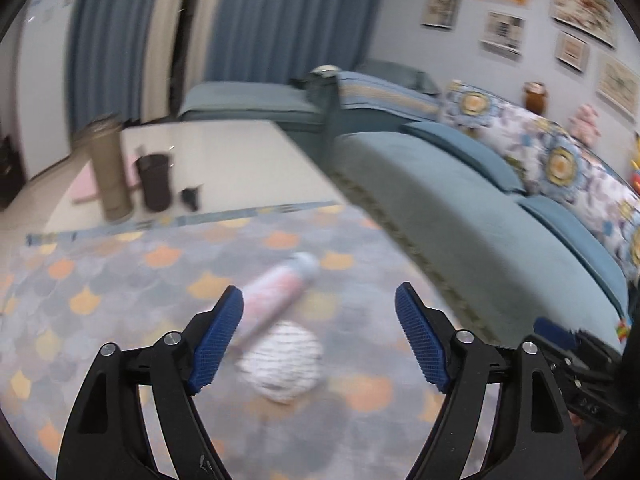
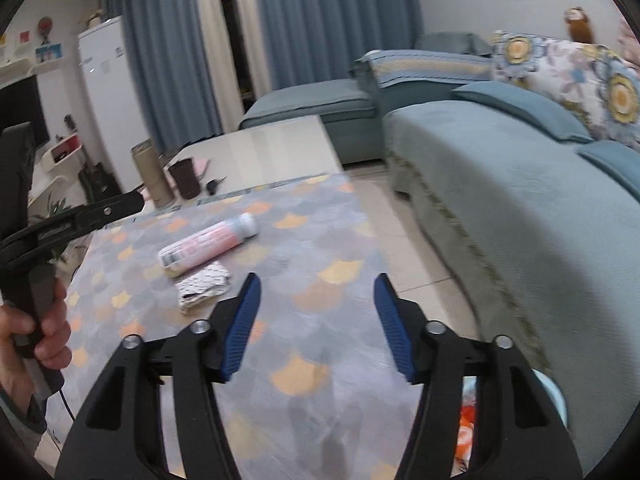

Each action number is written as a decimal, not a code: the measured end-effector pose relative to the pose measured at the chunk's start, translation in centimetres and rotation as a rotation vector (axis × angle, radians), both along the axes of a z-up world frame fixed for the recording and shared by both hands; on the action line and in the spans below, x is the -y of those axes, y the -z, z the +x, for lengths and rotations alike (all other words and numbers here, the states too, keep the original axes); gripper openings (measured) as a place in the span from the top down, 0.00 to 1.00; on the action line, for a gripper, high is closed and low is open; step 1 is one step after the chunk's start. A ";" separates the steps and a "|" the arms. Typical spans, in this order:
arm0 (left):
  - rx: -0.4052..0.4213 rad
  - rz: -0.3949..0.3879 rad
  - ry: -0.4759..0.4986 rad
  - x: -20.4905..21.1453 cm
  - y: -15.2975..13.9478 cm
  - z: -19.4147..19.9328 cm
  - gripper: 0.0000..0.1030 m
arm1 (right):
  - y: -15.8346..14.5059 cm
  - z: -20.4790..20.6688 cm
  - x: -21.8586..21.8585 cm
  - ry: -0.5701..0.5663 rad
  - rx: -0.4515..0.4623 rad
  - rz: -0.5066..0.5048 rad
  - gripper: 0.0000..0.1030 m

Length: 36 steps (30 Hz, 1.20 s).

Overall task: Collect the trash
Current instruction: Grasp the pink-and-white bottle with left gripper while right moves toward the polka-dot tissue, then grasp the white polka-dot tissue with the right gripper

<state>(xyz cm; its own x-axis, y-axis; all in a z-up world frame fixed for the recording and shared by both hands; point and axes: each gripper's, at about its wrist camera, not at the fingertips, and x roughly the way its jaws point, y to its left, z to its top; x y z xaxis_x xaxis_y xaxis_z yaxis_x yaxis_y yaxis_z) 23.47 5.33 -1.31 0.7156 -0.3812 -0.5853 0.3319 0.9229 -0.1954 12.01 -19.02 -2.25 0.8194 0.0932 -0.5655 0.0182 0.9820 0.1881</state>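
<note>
Living room. Blue curtains with cream panels hang at back. Teal sofa runs along right side, floral cushions against its back. Framed pictures on pale wall. White fridge at left. Light tiled floor.

Home living room: sofa; curtains; rug

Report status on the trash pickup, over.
Left gripper open, empty. Right gripper open, empty. Pink bottle and crumpled wrapper on tablecloth, untouched. Nothing in the way.
</note>
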 end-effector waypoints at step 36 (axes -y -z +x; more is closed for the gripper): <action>-0.250 0.156 0.151 2.2 11.0 9.8 0.55 | 8.9 8.3 -8.8 -0.239 -0.147 0.018 0.68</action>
<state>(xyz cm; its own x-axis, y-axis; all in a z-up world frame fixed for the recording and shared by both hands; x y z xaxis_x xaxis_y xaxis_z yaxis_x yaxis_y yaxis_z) 33.27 3.16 -12.36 0.4849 -0.3641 -0.7951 0.4270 0.8921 -0.1481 20.35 -10.19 -11.18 0.6823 0.2850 -0.6732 -0.1847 0.9582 0.2185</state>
